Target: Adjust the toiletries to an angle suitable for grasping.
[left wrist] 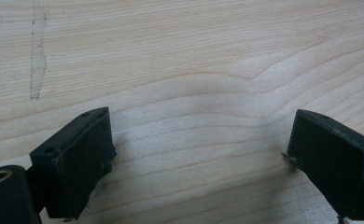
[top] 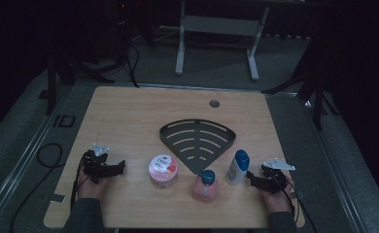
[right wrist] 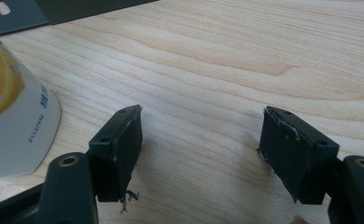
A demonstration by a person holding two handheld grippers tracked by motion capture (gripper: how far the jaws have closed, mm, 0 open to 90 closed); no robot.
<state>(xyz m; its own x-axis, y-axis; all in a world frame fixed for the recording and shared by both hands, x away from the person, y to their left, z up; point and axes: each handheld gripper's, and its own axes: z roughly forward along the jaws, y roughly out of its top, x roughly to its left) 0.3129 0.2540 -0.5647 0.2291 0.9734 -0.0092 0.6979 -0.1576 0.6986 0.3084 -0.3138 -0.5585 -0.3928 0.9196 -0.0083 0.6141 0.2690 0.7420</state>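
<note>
The worktop [top: 129, 116] is a pale wooden slab, and all the action sits along its near edge, where the person's two hands rest, one toward each near corner. Out in the middle lies a dark fan-shaped slotted rack [top: 197, 141], flat and with nothing on it. In front of it, running along the near edge, stand three toiletries: a round pink-lidded jar [top: 163, 171] left of centre, a pink pump bottle [top: 204, 187] beside it, and a white bottle with a blue cap [top: 237, 167] furthest right.

To my eye nothing has been picked up yet; this looks like the opening of a tidy-up, with the reach for the first item just about to start. The right tongs [top: 258, 181] are the ones placed to go first. They stand wide apart with only bare wood between them, and the white bottle is just beside them, off the left jaw in the right gripper view [right wrist: 17, 121], near but not between the jaws and not touching. The next move, I'd judge, calls for swinging those tongs sideways toward the bottle until it sits squarely between the jaws, then closing on its body low enough that it doesn't tip, since it is tall and narrow.

The left tongs [top: 111, 169] are spread open too, with plain wood grain showing between them. The jar is the nearest thing to them, and it stands clearly apart toward the middle of the near edge.
</note>
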